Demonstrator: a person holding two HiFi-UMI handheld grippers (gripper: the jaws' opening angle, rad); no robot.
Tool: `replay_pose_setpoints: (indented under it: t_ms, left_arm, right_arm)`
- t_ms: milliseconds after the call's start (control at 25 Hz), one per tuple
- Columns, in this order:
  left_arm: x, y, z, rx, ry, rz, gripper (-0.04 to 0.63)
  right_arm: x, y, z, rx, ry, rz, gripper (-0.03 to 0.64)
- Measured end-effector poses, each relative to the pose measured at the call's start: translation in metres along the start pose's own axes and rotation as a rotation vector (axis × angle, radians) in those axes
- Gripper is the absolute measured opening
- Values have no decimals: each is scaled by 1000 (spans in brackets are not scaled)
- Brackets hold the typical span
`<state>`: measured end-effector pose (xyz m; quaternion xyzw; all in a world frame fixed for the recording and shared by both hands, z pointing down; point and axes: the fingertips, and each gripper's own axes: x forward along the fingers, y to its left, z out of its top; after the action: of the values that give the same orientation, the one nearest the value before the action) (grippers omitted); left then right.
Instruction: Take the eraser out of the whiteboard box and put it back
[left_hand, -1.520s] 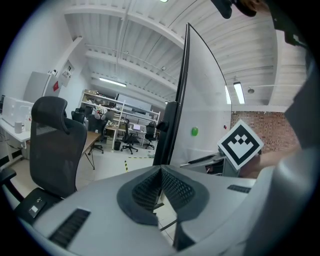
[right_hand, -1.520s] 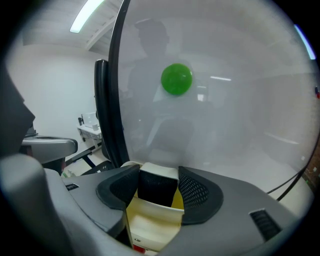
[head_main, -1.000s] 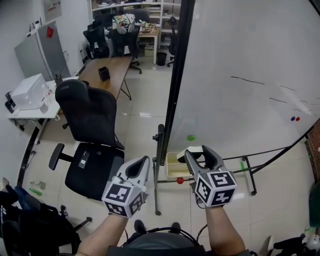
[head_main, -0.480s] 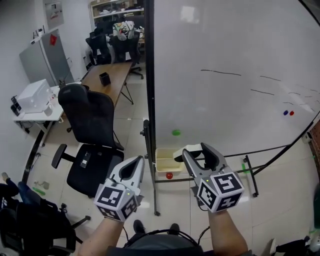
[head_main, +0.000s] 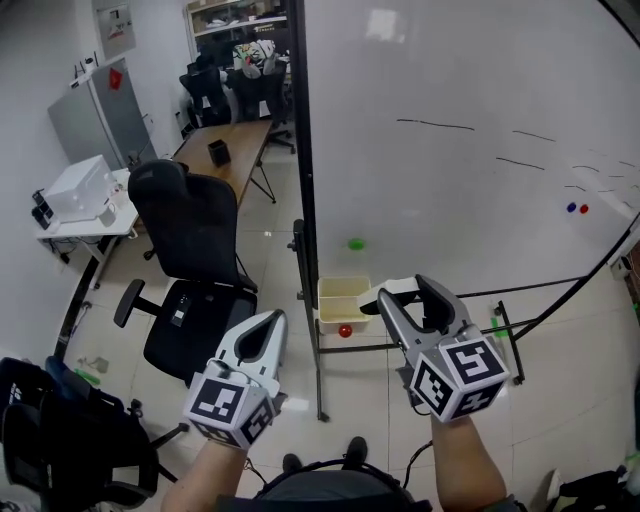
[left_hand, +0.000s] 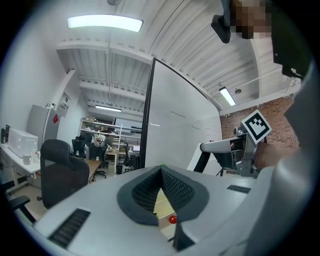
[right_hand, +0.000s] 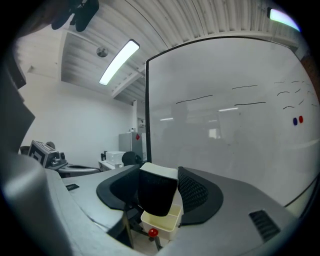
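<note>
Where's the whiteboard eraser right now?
In the right gripper view, the black eraser with a white back sits clamped in the right tongs, near the pale yellow box by the left edge of the whiteboard.

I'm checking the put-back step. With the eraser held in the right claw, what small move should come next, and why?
Probably ease the right claw down and forward toward the cream box. The eraser is clamped between its jaws, out of the box, and the box sits open just below and beyond it.
</note>
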<state>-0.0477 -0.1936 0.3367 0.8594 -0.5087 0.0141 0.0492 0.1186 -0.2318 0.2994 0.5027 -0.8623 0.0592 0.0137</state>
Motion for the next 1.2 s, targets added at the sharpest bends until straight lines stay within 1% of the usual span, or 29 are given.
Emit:
replay_pose_setpoints:
  t_ms: [80, 200, 360, 560, 680, 760, 920, 1200]
  left_arm:
    - [-12, 7, 0, 1, -1, -19, 32]
    - [-31, 17, 5, -6, -18, -53, 31]
    - [-50, 31, -1, -4, -15, -72, 31]
    - [-66, 31, 0, -22, -19, -49, 31]
    - [-69, 26, 3, -46, -25, -26, 29]
    - [-68, 21, 3, -29, -22, -14, 29]
    - [-63, 13, -3, -21, -13, -1, 29]
    - [-58, 0, -4, -11, -12, -6, 29]
  right_arm:
    - [-6, 11, -2, 8, 3, -26, 272]
    - [-13, 28, -3, -7, 8, -69, 272]
    - [-19, 44, 0, -13, 0, -104, 272]
    - [-29, 56, -1, -18, 11, -91, 272]
    - [-33, 55, 0, -30, 16, -63, 272]
    - [-36, 50, 0, -34, 13, -54, 272]
    - [-41, 42, -1, -28, 14, -46, 272]
    - [-49, 36, 1, -33, 9, -40, 272]
